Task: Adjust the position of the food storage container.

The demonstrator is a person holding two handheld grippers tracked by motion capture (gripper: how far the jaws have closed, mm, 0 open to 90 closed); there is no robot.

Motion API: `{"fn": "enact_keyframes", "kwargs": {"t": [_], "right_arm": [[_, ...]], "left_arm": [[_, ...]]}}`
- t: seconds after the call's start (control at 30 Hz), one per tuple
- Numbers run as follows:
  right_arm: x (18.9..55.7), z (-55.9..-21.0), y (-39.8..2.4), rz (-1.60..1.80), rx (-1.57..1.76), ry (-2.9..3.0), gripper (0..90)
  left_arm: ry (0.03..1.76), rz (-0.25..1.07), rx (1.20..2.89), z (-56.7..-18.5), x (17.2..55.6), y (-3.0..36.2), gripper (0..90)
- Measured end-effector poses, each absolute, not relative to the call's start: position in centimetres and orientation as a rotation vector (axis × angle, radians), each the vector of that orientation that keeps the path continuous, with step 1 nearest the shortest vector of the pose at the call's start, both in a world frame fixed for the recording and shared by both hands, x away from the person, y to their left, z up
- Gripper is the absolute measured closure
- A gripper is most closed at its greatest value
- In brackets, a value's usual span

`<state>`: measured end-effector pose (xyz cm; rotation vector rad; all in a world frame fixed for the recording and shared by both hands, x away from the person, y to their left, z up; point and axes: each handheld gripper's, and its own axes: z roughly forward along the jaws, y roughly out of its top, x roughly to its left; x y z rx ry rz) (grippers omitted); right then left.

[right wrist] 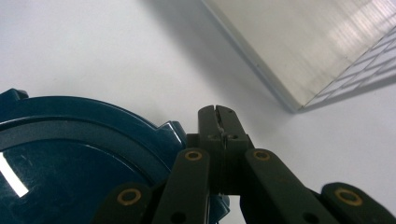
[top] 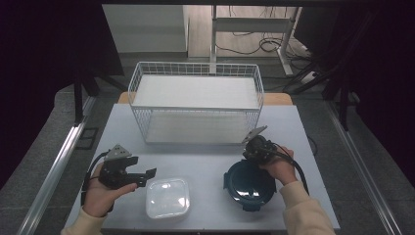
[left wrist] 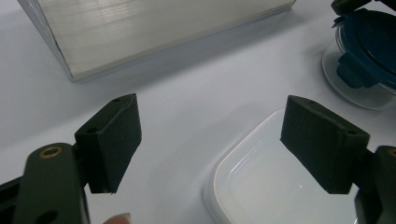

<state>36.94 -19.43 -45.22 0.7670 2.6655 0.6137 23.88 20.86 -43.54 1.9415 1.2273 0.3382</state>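
Note:
A round container with a dark blue clip lid sits on the table at the front right. My right gripper is at its far rim, jaws shut with nothing between them. In the right gripper view the shut tips stand just beside the lid's edge. A square white translucent container lies at the front centre. My left gripper hovers just left of it, open. In the left gripper view the open gripper frames that white container low and to the right, with bare table between the jaws.
A white wire basket with a pale liner stands at the back of the grey table; its front corner shows close by. The blue container shows at the upper right of the left gripper view. Dark floor and rails flank the table.

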Motion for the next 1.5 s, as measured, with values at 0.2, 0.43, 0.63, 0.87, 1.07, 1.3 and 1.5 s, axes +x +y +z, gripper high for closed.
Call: {"fn": "enact_keyframes", "kwargs": {"t": [0.2, 0.43, 0.63, 0.87, 1.07, 1.3, 1.5], "right_arm": [[35.9, -45.3, -19.9, 0.646, 0.784, 2.660, 90.0], [35.3, -45.4, -19.9, 0.669, 0.781, 2.661, 89.9], [35.2, -45.4, -20.0, 0.685, 0.785, 2.659, 89.7], [33.2, -43.5, -22.2, 0.885, 0.886, 2.514, 89.6], [30.6, -42.7, -25.0, 1.064, 1.031, 2.425, 89.3], [28.1, -44.1, -28.1, 1.189, 1.150, 2.396, 88.1], [27.2, -44.7, -29.3, 1.190, 1.229, 2.333, 49.9]], "left_arm": [[1.220, 0.340, 1.944, -43.4, 23.7, 20.6, 20.0], [1.221, 0.318, 1.928, -43.3, 23.7, 20.4, 20.0], [1.217, 0.316, 1.926, -43.2, 23.6, 20.3, 20.1], [1.216, 0.316, 1.931, -43.2, 23.5, 20.1, 20.1], [1.204, 0.313, 1.934, -43.0, 23.3, 19.6, 20.1], [1.231, 0.301, 1.919, -43.3, 23.4, 19.5, 19.8], [1.230, 0.297, 1.916, -43.3, 23.4, 19.3, 19.4]]}}
